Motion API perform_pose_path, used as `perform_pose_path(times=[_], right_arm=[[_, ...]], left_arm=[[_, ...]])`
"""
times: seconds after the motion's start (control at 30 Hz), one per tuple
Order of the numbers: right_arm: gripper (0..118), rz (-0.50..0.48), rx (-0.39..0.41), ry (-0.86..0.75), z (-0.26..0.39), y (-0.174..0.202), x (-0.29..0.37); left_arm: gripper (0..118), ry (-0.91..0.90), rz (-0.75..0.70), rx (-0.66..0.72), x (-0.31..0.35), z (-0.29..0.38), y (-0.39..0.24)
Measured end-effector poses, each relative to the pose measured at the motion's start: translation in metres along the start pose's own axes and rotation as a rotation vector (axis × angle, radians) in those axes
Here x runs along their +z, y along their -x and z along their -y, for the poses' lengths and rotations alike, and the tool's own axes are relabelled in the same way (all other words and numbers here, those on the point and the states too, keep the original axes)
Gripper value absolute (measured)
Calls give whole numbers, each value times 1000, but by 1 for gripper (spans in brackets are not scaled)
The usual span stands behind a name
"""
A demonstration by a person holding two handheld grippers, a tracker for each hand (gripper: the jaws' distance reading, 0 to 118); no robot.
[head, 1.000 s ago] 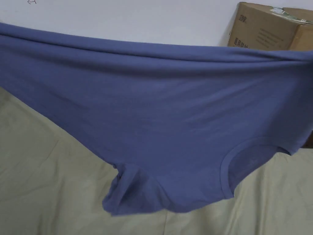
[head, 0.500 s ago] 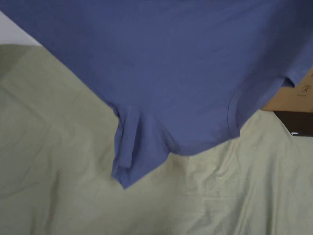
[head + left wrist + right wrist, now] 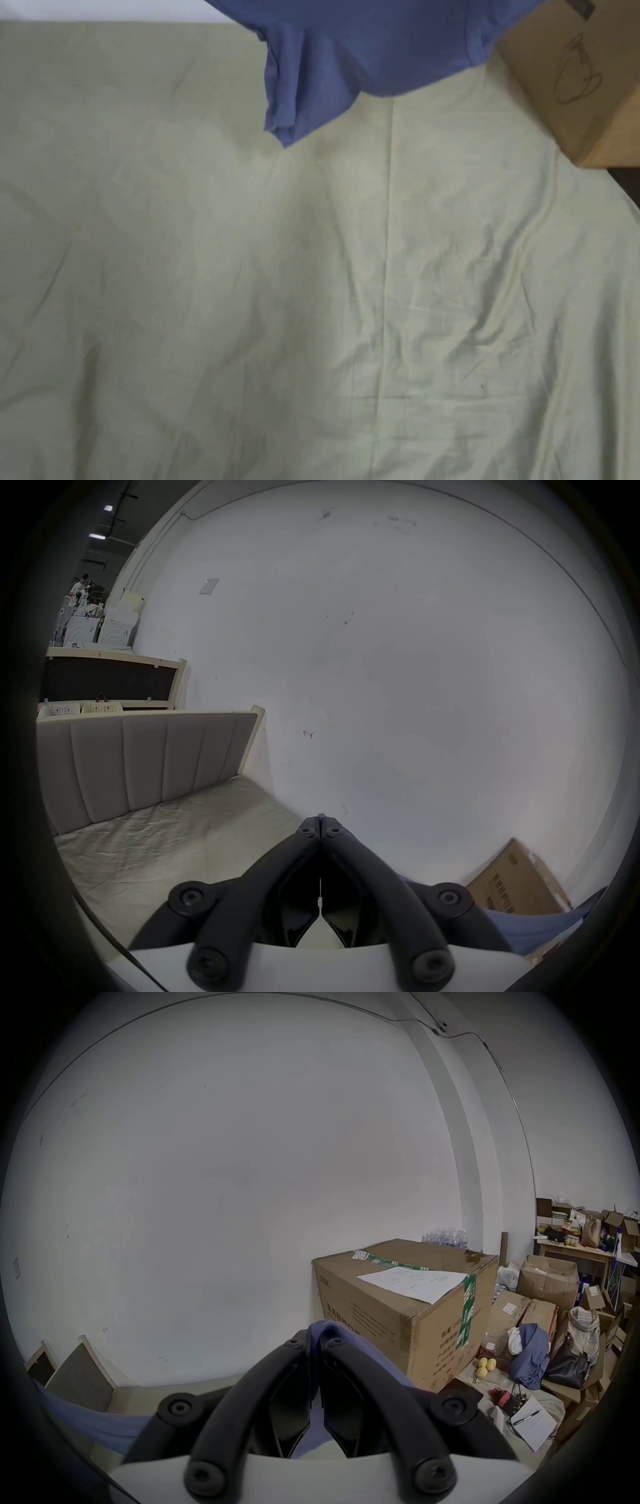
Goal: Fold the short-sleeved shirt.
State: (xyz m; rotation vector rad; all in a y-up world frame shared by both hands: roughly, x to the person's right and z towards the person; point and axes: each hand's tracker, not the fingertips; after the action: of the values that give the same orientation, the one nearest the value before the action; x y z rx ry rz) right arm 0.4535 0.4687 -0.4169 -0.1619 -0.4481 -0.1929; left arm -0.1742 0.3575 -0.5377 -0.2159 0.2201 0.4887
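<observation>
The blue short-sleeved shirt hangs in the air above the pale green sheet, with one sleeve dangling lowest at the top of the head view. In the left gripper view my left gripper is shut, a sliver of blue cloth pinched at its tips, and the shirt trails off to the lower right. In the right gripper view my right gripper is shut on a fold of the shirt, which stretches away to the lower left.
A large cardboard box stands at the sheet's far right corner against the white wall. A padded headboard borders the bed on the left. Boxes, bags and clothes clutter the floor beyond the box.
The shirt has risen toward the top of the head view, partly because the head camera tilted down; much more bare sheet shows below it now.
</observation>
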Motion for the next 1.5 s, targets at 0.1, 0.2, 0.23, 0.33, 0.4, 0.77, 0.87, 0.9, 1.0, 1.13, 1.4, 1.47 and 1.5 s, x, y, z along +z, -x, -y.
perform_pose_path(times=[0.1,0.2,0.23,0.33,0.4,0.77,0.87,0.9,1.0,1.13,1.4,1.47,1.5], right_arm=[[3,14,-3,68,14,-7,4],[2,-1,-22,146,68,-27,-44],[3,0,-25,175,85,-36,-46],[3,12,6,291,143,-66,-35],[3,9,9,348,182,-83,-18],[3,59,-143,617,372,-213,110],[3,62,-172,679,411,-228,150],[2,60,-168,681,420,-231,161],[2,55,-176,709,442,-239,192],[3,58,-197,723,454,-252,214],[103,101,-34,680,431,-256,218],[103,84,65,553,408,-253,218],[103,77,107,503,395,-247,220]], left_arm=[[0,74,-19,-40,-12,37,14],[0,156,-7,-3,-12,73,38],[0,177,-3,-14,-8,86,48],[0,236,0,-61,12,125,80],[0,282,2,-50,31,151,104],[0,614,-59,-114,154,304,234],[0,665,-92,-190,185,336,245],[0,674,-96,-172,191,342,251],[0,693,-129,-110,210,356,270],[0,720,-188,-123,218,358,285],[118,528,-264,-142,230,314,290],[118,418,-171,-174,241,291,274],[118,370,-151,-198,251,282,257]])
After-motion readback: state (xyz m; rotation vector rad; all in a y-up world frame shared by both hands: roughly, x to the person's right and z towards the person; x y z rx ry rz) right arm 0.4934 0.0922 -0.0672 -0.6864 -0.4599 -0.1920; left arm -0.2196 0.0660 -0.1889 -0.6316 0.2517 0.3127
